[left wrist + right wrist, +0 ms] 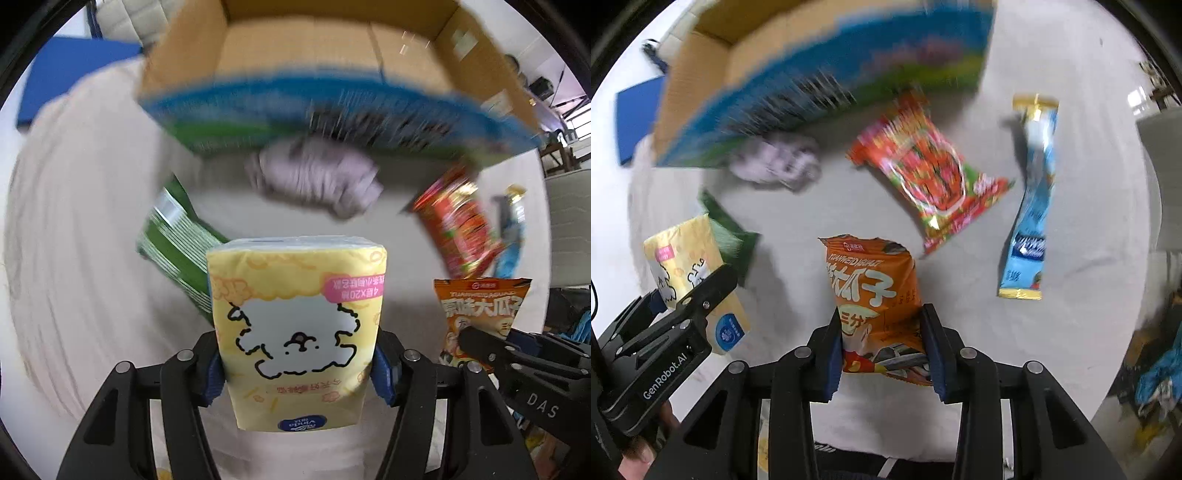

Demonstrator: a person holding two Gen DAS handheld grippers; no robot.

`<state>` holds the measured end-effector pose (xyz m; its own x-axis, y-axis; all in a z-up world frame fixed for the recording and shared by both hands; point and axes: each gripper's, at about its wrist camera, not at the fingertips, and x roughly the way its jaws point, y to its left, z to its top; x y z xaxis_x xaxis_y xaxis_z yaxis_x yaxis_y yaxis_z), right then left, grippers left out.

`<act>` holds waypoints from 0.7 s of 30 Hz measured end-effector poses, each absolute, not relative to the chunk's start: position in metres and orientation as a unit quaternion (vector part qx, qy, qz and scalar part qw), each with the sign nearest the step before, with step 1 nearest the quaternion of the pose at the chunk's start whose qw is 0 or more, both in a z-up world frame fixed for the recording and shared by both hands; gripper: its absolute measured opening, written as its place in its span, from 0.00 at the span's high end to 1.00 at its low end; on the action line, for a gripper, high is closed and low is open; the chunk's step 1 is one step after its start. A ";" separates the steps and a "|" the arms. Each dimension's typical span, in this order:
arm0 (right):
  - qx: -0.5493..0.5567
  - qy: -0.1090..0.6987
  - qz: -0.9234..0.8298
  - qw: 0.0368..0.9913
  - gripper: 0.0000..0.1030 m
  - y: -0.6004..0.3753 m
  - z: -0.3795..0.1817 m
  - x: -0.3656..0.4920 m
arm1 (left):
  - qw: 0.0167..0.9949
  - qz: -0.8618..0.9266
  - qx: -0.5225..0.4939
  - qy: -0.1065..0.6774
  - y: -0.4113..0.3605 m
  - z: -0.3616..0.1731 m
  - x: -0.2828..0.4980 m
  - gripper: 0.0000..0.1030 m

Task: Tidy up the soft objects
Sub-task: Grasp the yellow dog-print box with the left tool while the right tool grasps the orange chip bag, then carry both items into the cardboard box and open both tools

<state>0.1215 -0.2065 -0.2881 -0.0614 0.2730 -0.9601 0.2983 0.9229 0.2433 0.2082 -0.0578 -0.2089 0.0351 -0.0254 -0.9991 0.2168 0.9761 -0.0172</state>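
Note:
My left gripper (pixel 299 365) is shut on a yellow tissue pack (pixel 297 325) with a white dog drawing, held above the white cloth. My right gripper (pixel 882 345) is shut on an orange seed snack bag (pixel 875 299). The tissue pack also shows at the left of the right wrist view (pixel 690 266), and the orange bag at the right of the left wrist view (pixel 480 310). An open cardboard box (pixel 332 66) with a blue and green printed side stands ahead. A crumpled lilac cloth (pixel 317 181) lies in front of the box.
A red snack bag (pixel 931 177) and a long blue packet (pixel 1032 206) lie on the white cloth to the right. A green packet (pixel 177 243) lies to the left behind the tissue pack. A blue mat (pixel 631 118) lies at the far left.

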 end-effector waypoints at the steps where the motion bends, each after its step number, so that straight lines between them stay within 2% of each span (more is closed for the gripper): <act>1: 0.197 0.720 -0.003 0.665 0.61 -0.209 -0.273 0.123 | 0.726 -0.086 0.071 0.679 -0.058 -0.190 0.208 0.42; 5: 0.203 0.687 0.016 0.698 0.61 -0.221 -0.221 0.135 | 0.748 -0.096 0.050 0.655 -0.062 -0.117 0.216 0.42; 7: 0.208 0.668 0.024 0.714 0.61 -0.234 -0.182 0.145 | 0.762 -0.103 0.048 0.637 -0.065 -0.143 0.226 0.42; 8: 0.208 0.661 0.029 0.721 0.61 -0.234 -0.172 0.155 | 0.771 -0.108 0.047 0.626 -0.069 -0.125 0.231 0.42; 9: 0.212 0.652 0.033 0.727 0.61 -0.236 -0.162 0.165 | 0.776 -0.113 0.048 0.618 -0.068 -0.141 0.238 0.42; 12: 0.204 0.628 0.041 0.750 0.61 -0.247 -0.125 0.193 | 0.787 -0.128 0.043 0.601 -0.066 -0.116 0.257 0.42; 17: 0.189 0.617 0.029 0.764 0.61 -0.251 -0.115 0.245 | 0.801 -0.142 0.044 0.579 -0.081 -0.101 0.314 0.42; 21: 0.198 0.620 0.014 0.759 0.61 -0.260 -0.135 0.289 | 0.787 -0.150 0.026 0.598 -0.093 -0.140 0.364 0.42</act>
